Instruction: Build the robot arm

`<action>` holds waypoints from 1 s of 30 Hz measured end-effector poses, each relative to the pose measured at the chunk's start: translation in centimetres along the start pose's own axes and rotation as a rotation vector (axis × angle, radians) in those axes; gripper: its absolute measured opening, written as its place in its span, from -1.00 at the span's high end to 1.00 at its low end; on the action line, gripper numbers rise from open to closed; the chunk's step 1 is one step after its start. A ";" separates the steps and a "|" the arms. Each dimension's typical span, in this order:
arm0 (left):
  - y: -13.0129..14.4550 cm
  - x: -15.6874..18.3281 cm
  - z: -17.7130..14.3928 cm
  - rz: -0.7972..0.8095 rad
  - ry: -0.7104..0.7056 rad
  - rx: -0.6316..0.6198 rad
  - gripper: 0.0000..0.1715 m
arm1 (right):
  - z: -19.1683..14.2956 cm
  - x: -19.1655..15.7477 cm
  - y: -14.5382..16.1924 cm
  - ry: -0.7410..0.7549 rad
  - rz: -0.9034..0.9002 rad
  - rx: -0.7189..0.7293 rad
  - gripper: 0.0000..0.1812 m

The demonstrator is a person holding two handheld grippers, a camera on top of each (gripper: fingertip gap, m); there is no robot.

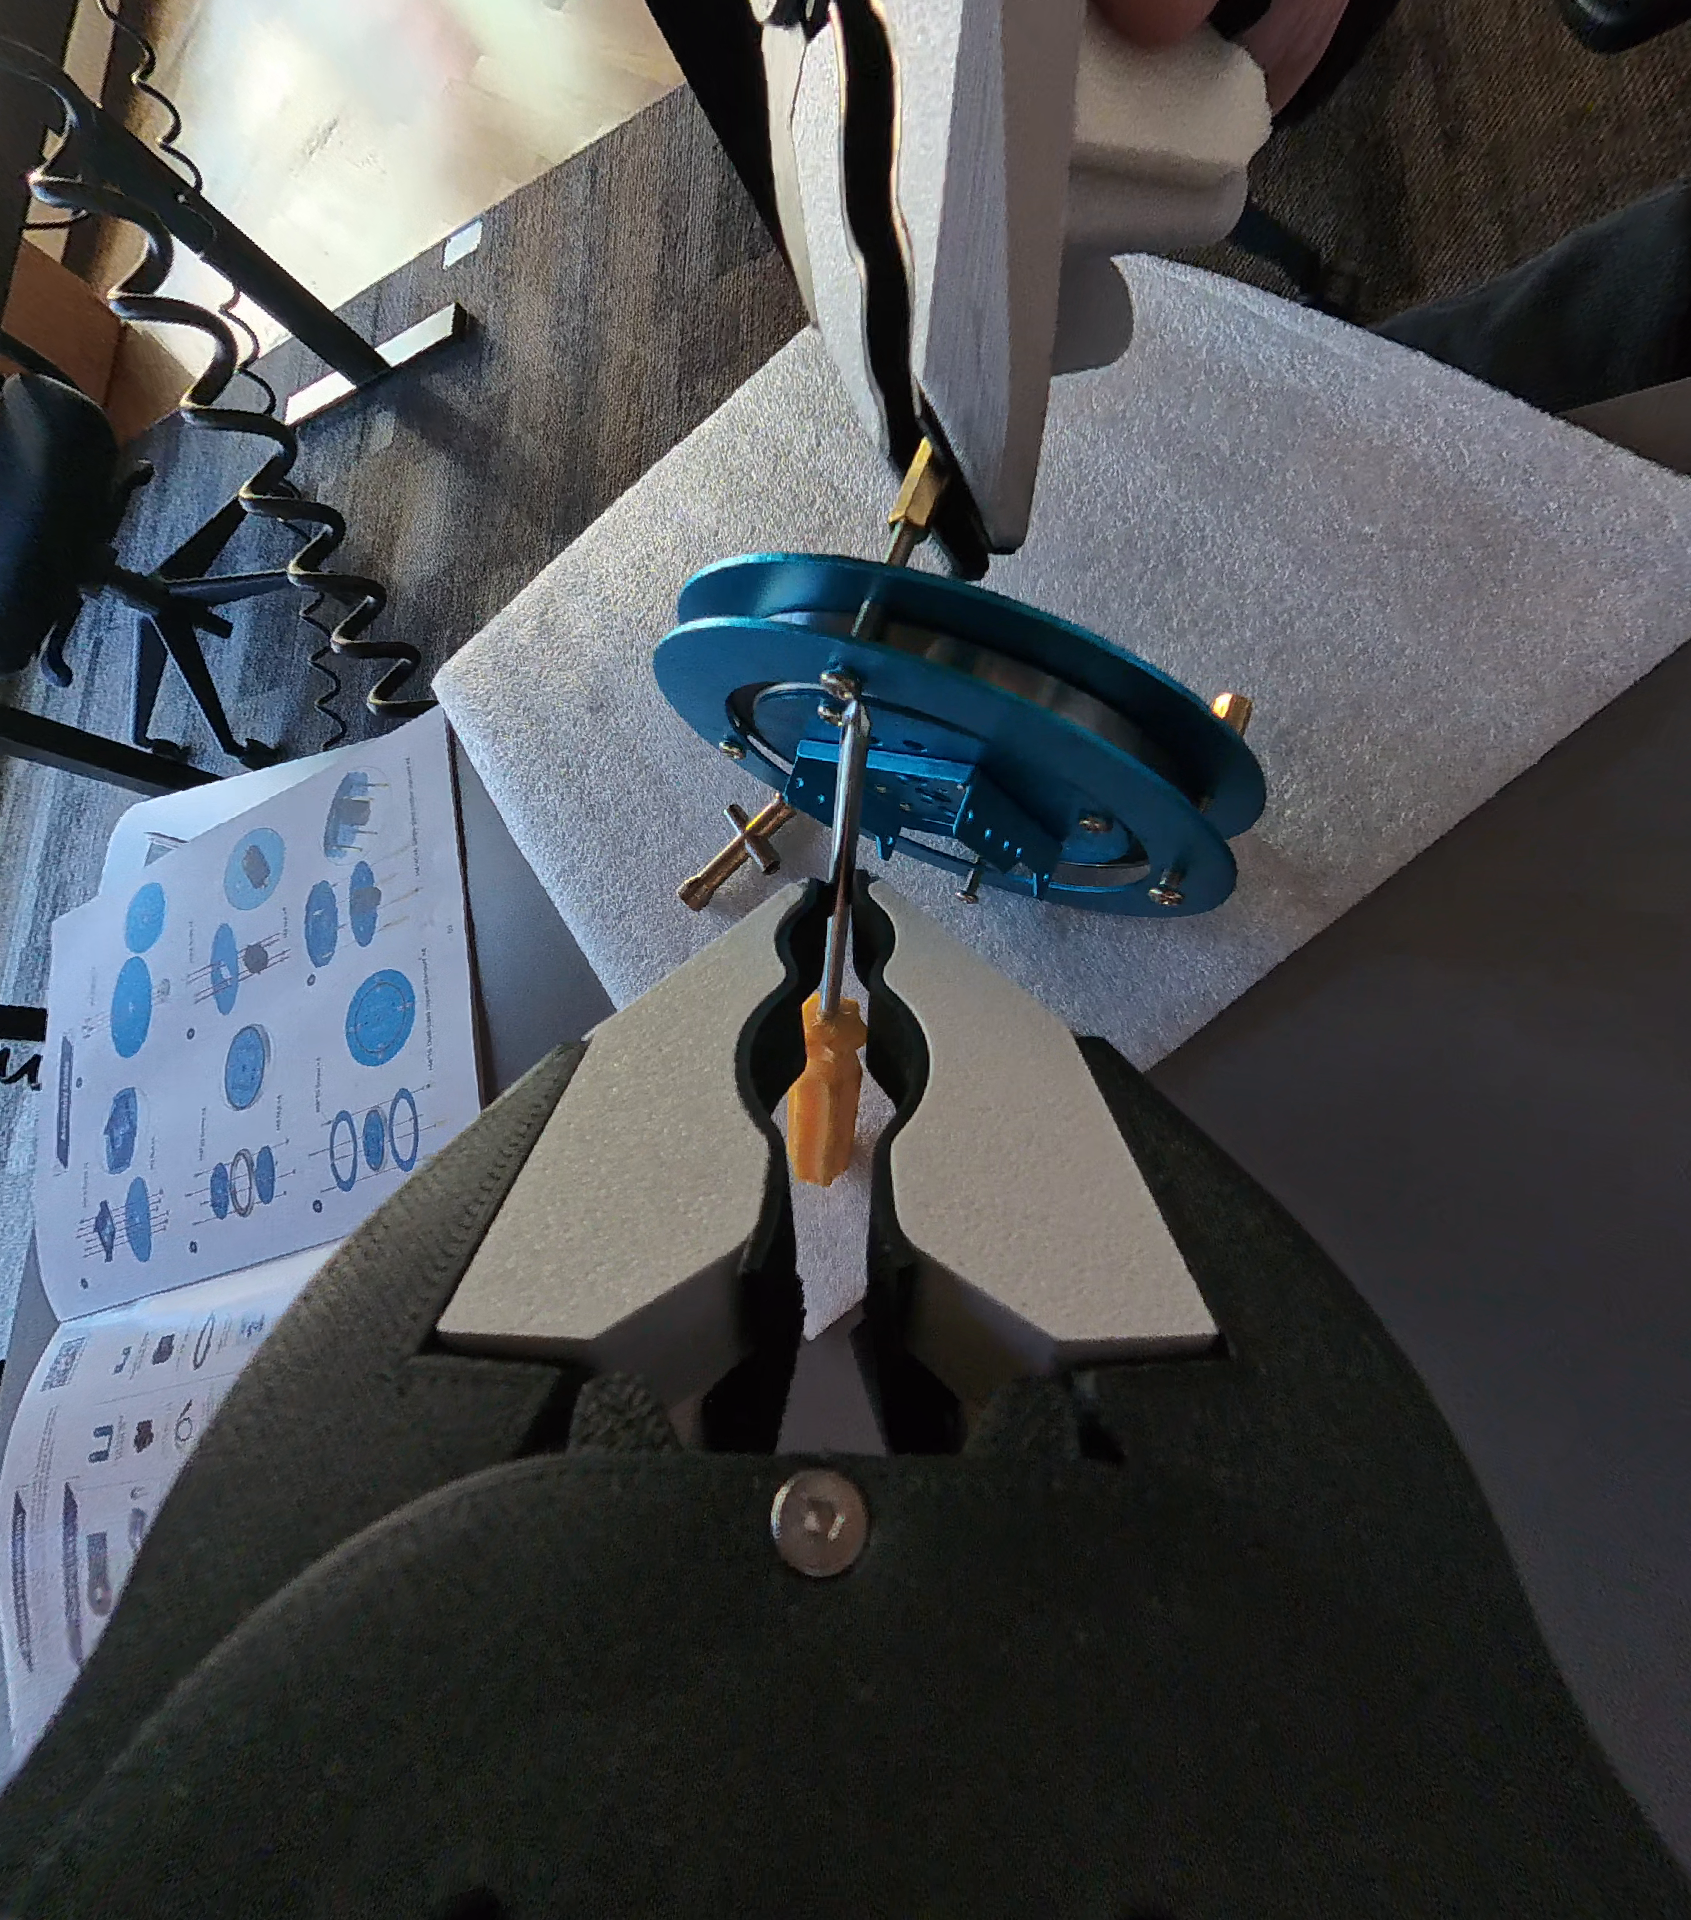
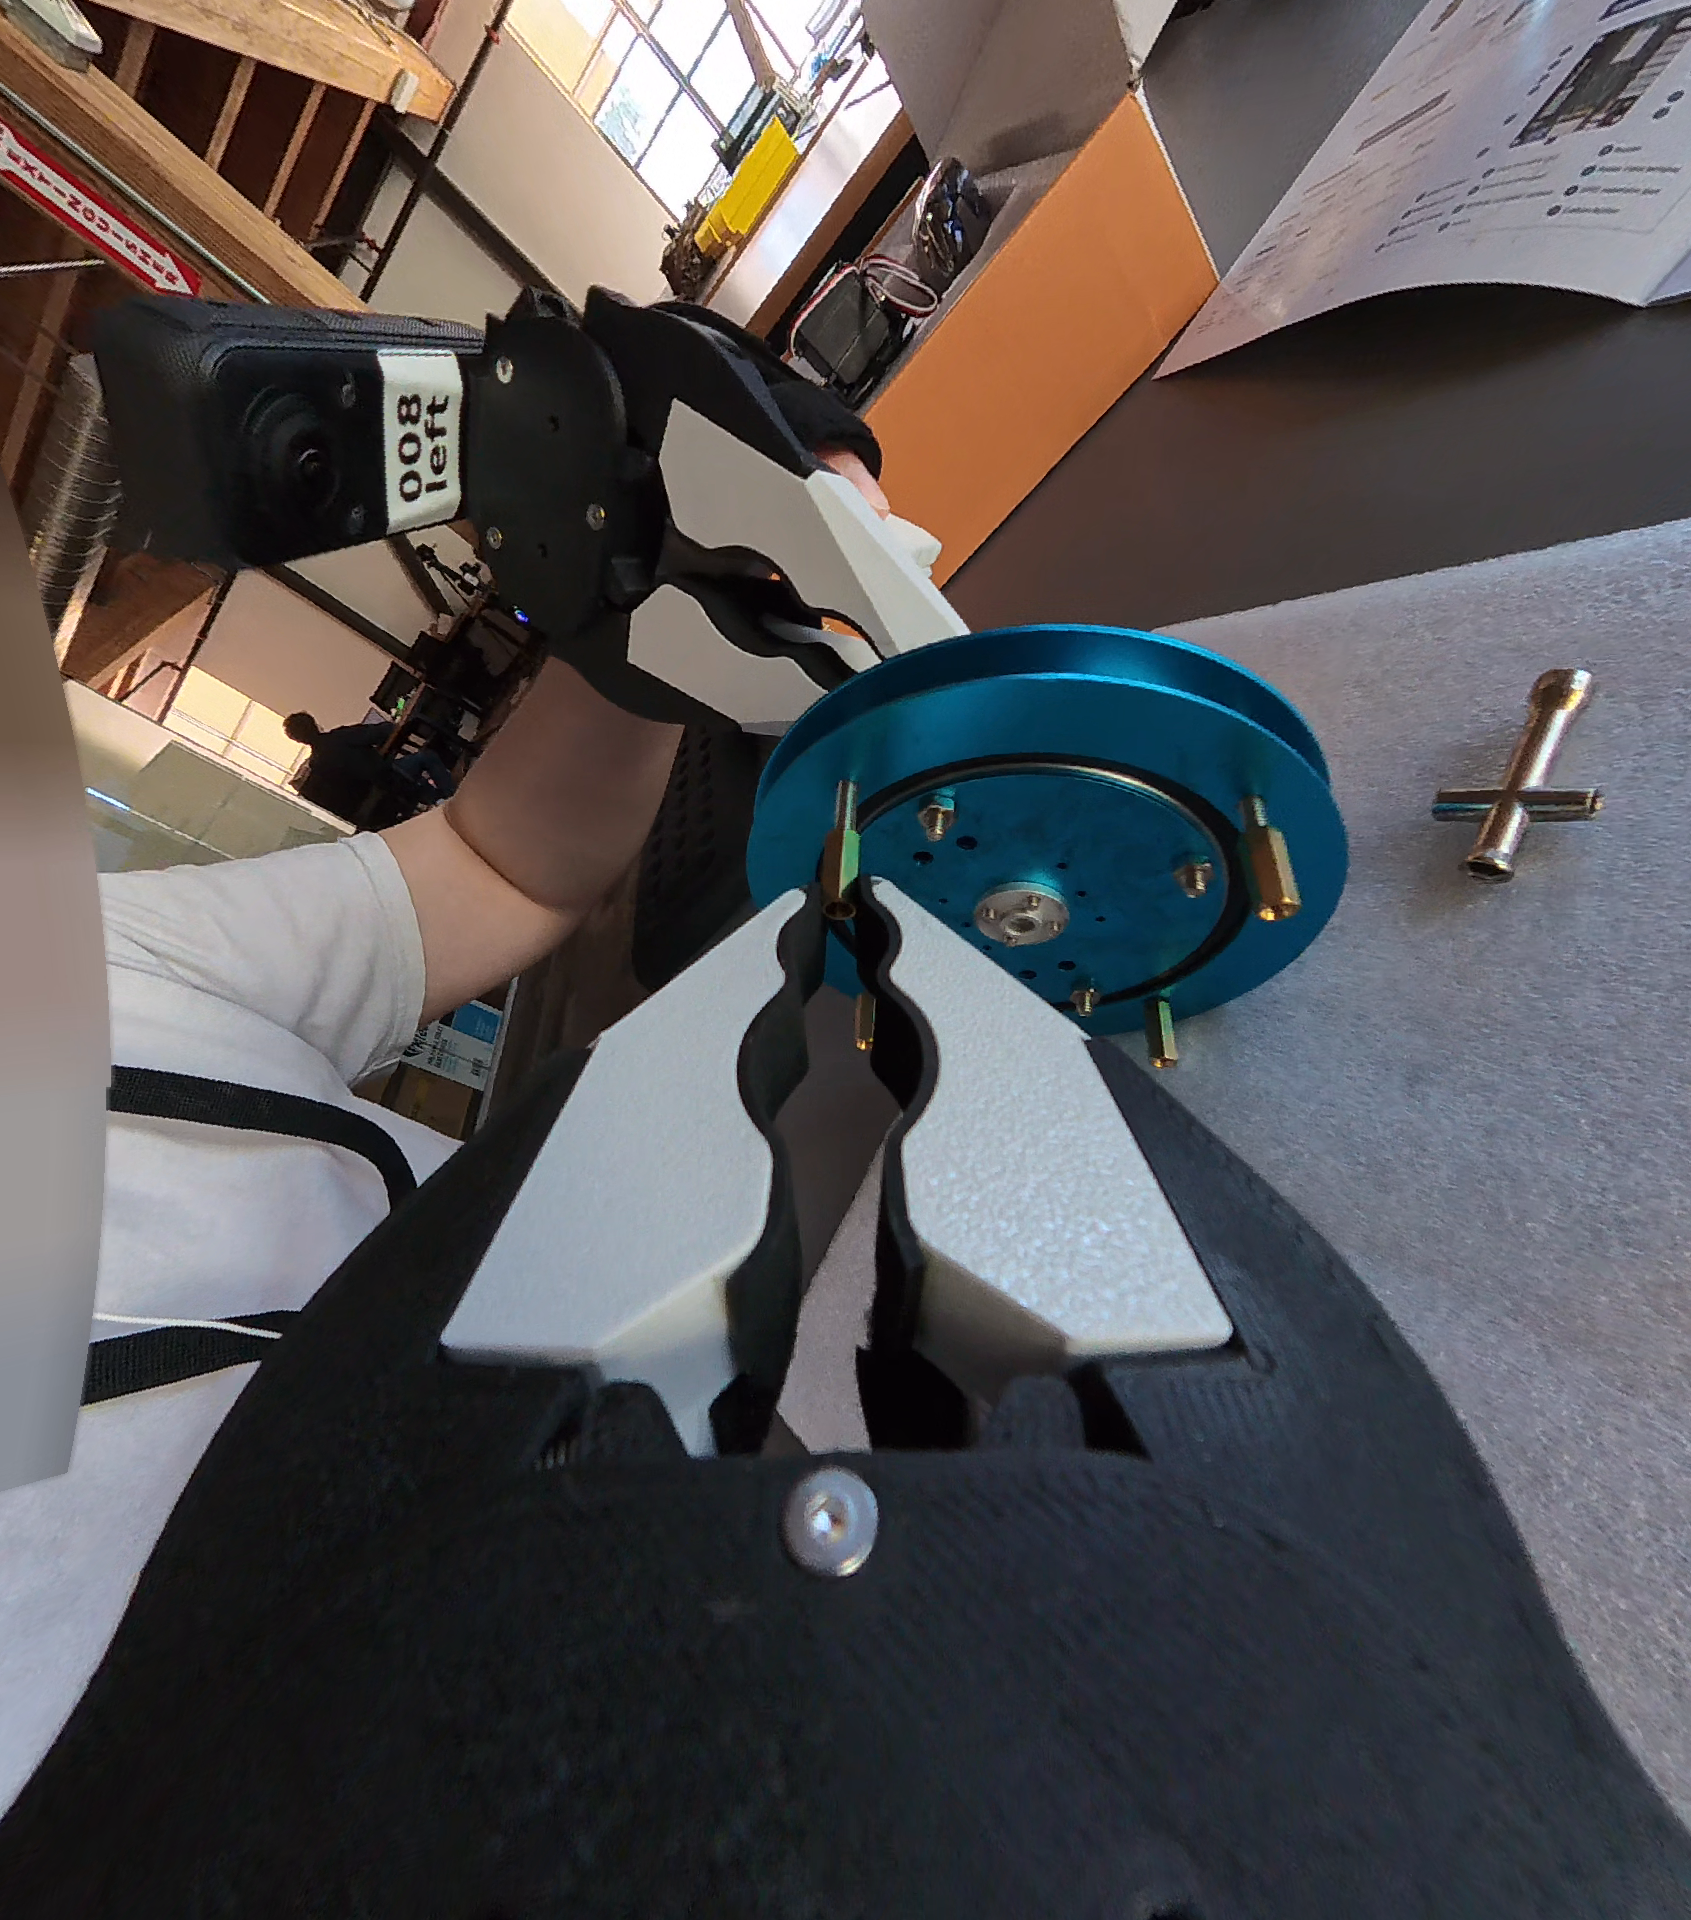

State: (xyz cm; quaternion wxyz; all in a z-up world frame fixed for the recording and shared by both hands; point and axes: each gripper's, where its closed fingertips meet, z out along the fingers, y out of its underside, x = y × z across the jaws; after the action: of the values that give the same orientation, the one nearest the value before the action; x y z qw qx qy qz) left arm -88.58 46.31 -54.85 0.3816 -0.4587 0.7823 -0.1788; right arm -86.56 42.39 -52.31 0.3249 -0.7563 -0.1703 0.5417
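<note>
My left gripper (image 1: 836, 904) is closed on the shaft of a small screwdriver (image 1: 836, 997) with an orange handle; its tip meets a screw (image 1: 839, 683) on the blue disc assembly (image 1: 955, 743). The assembly stands on edge on a white foam sheet (image 1: 1340, 582) spread over the grey table (image 1: 1495, 1195). My right gripper (image 2: 846, 902) is pinched on a brass standoff (image 2: 838, 852) projecting from the assembly's far face. A cross-shaped socket wrench (image 2: 1516, 795) lies on the foam, near the disc but apart from it. An open illustrated instruction booklet (image 1: 249, 1018) rests on the table beside the foam.
</note>
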 end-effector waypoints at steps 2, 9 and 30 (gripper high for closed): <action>0.0 -0.1 0.0 -0.008 0.002 0.007 0.97 | 0.0 0.0 0.0 0.004 -0.002 -0.001 0.96; 0.0 -0.2 0.0 -0.005 -0.002 0.010 0.97 | 0.3 -0.2 0.0 -0.003 -0.004 -0.009 0.97; 0.2 -0.2 -0.4 -0.004 -0.017 0.026 0.98 | 0.4 0.0 -0.1 0.003 -0.002 0.000 0.97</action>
State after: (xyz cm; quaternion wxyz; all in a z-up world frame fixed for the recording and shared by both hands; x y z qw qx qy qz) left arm -88.99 46.61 -54.61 0.3936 -0.4569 0.7758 -0.1858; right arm -86.89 42.58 -52.26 0.3256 -0.7570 -0.1707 0.5401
